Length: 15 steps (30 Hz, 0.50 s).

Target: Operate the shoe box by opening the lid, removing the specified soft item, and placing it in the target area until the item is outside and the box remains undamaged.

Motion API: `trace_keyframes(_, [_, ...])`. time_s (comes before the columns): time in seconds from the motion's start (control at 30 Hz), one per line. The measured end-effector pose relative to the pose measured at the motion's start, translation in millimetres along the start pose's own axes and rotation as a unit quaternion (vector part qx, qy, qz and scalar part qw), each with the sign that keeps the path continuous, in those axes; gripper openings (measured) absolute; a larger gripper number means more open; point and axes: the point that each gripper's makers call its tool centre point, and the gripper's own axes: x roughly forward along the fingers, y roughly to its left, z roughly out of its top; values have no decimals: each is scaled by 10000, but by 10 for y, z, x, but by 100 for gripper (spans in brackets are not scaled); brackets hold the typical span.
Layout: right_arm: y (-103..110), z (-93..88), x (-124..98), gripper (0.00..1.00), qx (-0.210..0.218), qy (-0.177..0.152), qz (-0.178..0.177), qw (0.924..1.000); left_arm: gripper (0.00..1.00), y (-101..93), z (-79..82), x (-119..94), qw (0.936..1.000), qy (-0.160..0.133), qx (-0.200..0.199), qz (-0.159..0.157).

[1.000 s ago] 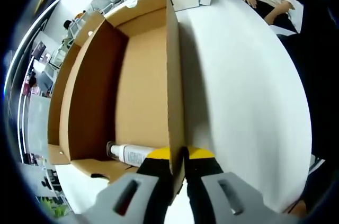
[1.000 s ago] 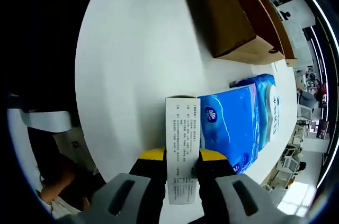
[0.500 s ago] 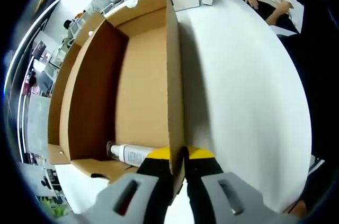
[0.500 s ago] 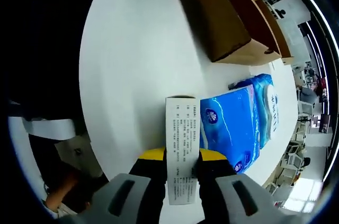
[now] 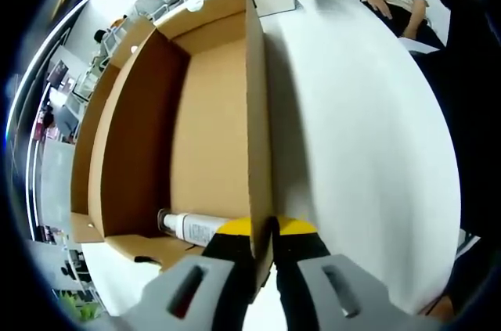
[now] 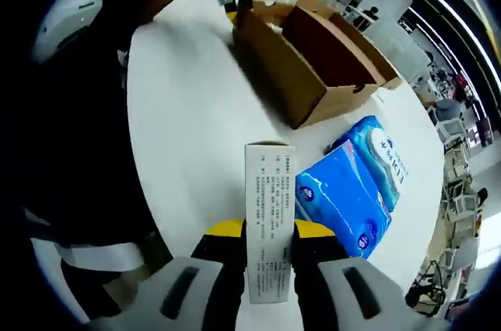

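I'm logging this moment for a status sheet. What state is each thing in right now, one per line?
shoe box: open, wall clamped by the left gripper.
left gripper: shut on the box wall.
white bottle: lying on its side inside the box.
right gripper: shut on a small white carton.
small white carton: held upright above the table.
blue tissue pack: lying flat on the table, sealed.

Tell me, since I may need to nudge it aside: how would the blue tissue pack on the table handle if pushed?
The blue tissue pack looks soft: its glossy plastic wrap bulges, so it would probably dent rather than resist. It lies flat on the white table, so tipping or rolling seems unlikely. The slick film may slide easily.
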Motion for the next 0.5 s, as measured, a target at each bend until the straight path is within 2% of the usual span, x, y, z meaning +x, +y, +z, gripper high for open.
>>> trace_keyframes(0.17, [-15, 83, -102, 21, 601, -444, -12, 9972, 7, 1, 0, 1, 10000, -1, 3, 4])
trace_keyframes(0.27, [-44, 136, -172, 21, 1132, -799, -44, 9903, 7, 1, -1, 1, 10000, -2, 2, 3])
trace_keyframes(0.37, [-101, 160, -264, 20, 1829, -1264, -57, 9750, 7, 0, -1, 1, 10000, -5, -1, -1])
trace_keyframes(0.47, [-151, 168, -306, 20, 2224, -1544, -121, 9626, 7, -4, -1, 0, 10000, -3, 4, 8])
trace_keyframes(0.5, [-186, 189, -310, 20, 2607, -1832, -111, 9478, 7, -4, -2, 0, 10000, -6, 5, 6])
